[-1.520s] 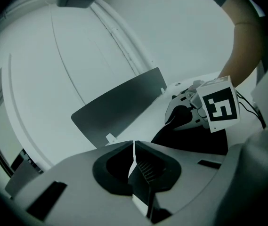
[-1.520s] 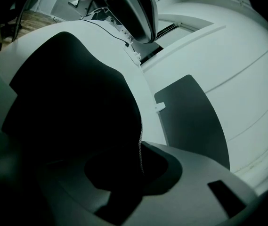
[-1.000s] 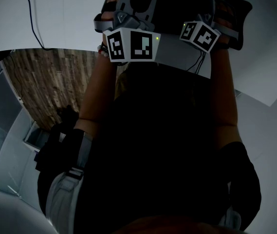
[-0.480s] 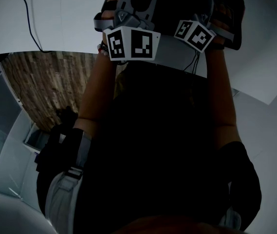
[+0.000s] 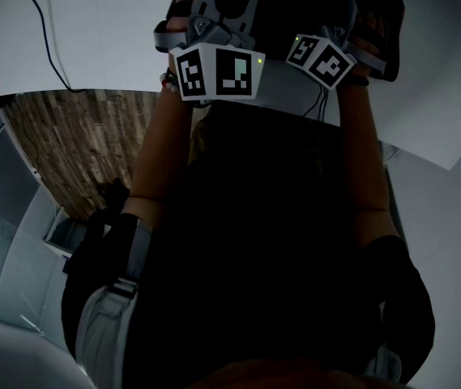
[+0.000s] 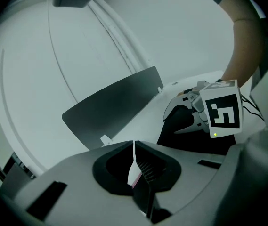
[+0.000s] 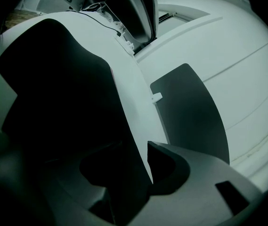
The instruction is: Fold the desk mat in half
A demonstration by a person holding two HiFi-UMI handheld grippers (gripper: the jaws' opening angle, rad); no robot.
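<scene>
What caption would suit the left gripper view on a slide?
Left gripper, fingers shut on the desk mat's pale edge above a white table.

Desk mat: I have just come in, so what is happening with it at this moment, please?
A person is handling the desk mat, black on one side, with two handheld grippers at a white table. The left gripper has its jaws shut on a thin edge of the mat. The right gripper has just been opening its jaws; the mat's edge runs between them, but they seem not to press on it. How far the fold has come, these views do not show.
</scene>
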